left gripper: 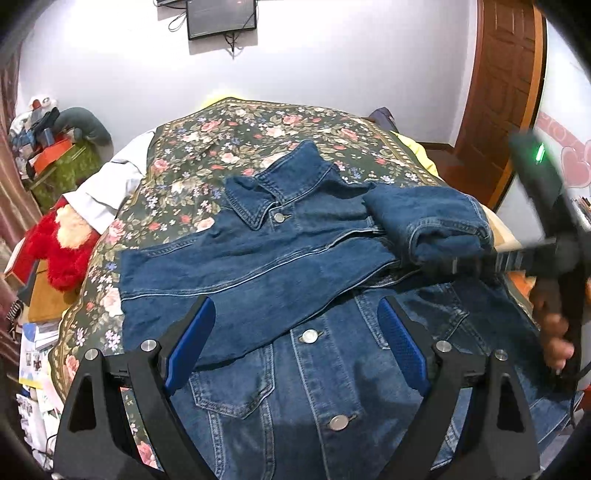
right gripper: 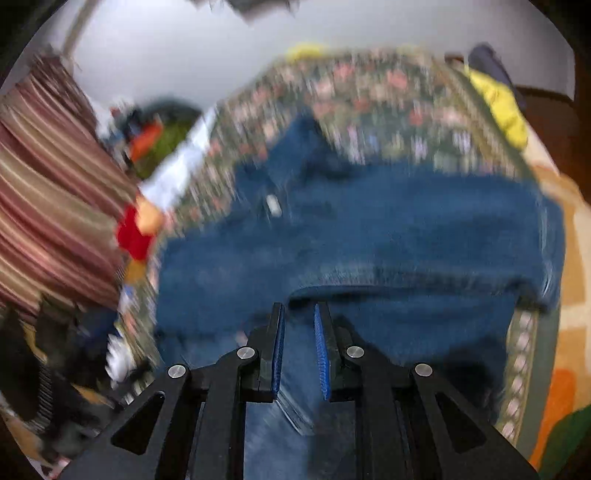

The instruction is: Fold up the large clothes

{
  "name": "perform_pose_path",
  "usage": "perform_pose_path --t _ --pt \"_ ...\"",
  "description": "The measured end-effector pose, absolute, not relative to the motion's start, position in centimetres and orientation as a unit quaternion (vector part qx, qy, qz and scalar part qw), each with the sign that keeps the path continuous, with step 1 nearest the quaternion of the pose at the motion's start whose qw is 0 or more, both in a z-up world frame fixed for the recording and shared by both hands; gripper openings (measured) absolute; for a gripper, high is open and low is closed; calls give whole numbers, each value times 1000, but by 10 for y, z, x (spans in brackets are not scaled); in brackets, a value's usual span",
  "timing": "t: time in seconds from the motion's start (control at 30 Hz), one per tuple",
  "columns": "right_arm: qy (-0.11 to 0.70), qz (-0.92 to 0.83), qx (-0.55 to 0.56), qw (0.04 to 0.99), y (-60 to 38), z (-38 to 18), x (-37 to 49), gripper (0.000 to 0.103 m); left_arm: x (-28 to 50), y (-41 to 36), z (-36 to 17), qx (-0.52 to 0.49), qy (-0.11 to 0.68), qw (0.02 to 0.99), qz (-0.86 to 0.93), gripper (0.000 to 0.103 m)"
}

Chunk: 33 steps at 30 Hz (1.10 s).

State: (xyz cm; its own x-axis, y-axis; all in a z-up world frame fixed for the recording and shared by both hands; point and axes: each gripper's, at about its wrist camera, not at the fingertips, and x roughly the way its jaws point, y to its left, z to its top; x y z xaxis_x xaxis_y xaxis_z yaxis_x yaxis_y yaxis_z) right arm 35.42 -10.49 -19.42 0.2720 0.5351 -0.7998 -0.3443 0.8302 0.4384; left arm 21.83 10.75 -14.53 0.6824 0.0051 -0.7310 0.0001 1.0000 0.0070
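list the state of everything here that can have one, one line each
denim jacket: spread on the bed, buttoned, one sleeve folded across the chest
other sleeve: bunched, lifted over the jacket
left gripper: open, empty, above the jacket
right gripper: shut on denim
wall screen: dark
wooden door: cannot tell, only partly in view

My left hand-held gripper [left gripper: 297,332] points downward with its blue pads [left gripper: 190,343] spread wide and nothing between them. My right hand-held gripper [right gripper: 298,350] is blurred, tilted downward, its fingers drawn close together. In the left view my right hand [left gripper: 554,332] grips its handle.
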Motion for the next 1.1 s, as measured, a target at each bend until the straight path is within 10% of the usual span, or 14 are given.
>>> perform_pose_path --t 0.17,0.67,1.1 --pt "618 270 56 736 -116 -247 343 14 219 105 -151 -6 408 913 1 90" --pt "501 186 55 843 -240 -172 324 14 289 5 -132 91 404 906 -84 92" --pt "508 137 92 845 -307 -190 332 14 383 -116 -221 259 470 830 -150 79"
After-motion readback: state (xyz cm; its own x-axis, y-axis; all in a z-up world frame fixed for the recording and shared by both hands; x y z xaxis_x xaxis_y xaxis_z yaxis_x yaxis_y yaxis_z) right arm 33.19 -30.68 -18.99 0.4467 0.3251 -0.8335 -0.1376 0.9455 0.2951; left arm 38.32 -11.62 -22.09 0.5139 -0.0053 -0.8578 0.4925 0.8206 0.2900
